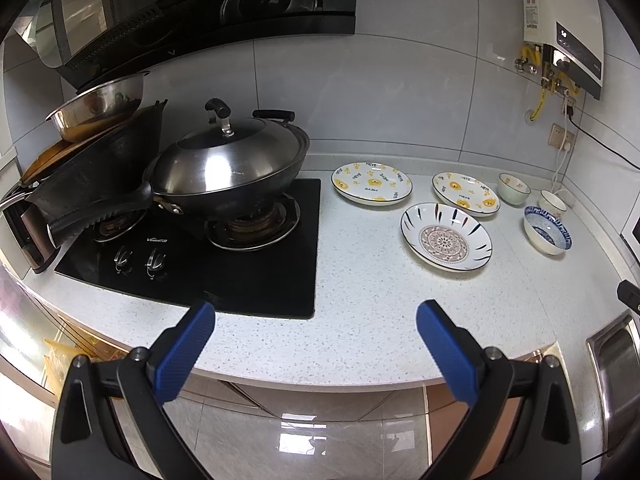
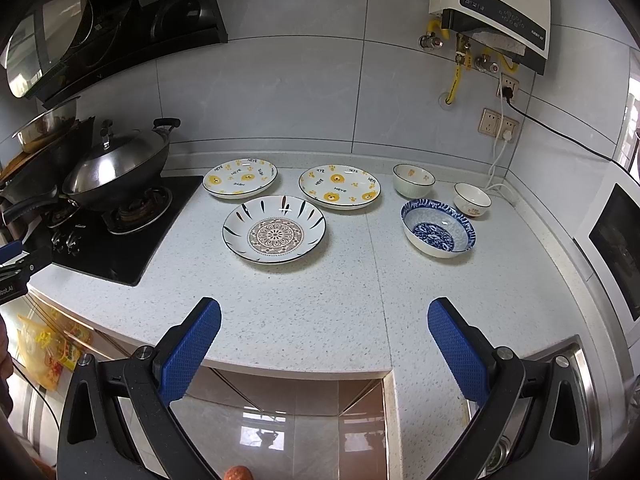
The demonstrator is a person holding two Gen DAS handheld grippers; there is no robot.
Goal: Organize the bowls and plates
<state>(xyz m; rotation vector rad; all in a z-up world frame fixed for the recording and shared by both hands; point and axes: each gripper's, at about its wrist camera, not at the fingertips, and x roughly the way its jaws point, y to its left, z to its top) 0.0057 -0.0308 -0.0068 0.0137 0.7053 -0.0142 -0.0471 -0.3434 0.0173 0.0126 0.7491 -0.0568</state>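
Note:
Three plates lie on the white speckled counter (image 2: 320,312): two with yellow bears, the left one (image 2: 240,178) and the right one (image 2: 339,186), and a mandala plate (image 2: 274,229) in front. Right of them stand a blue patterned bowl (image 2: 437,228) and two small white bowls, one behind it (image 2: 413,180) and one further right (image 2: 472,199). All show in the left wrist view too, for example the mandala plate (image 1: 446,236). My left gripper (image 1: 316,316) and right gripper (image 2: 324,312) are open and empty, both near the counter's front edge, apart from the dishes.
A black gas hob (image 1: 200,256) with a lidded wok (image 1: 228,168) and stacked pans (image 1: 92,152) fills the left. A steel sink (image 2: 576,364) is at the front right, a microwave (image 2: 616,240) at the right. A water heater (image 2: 492,4) and cables hang on the wall.

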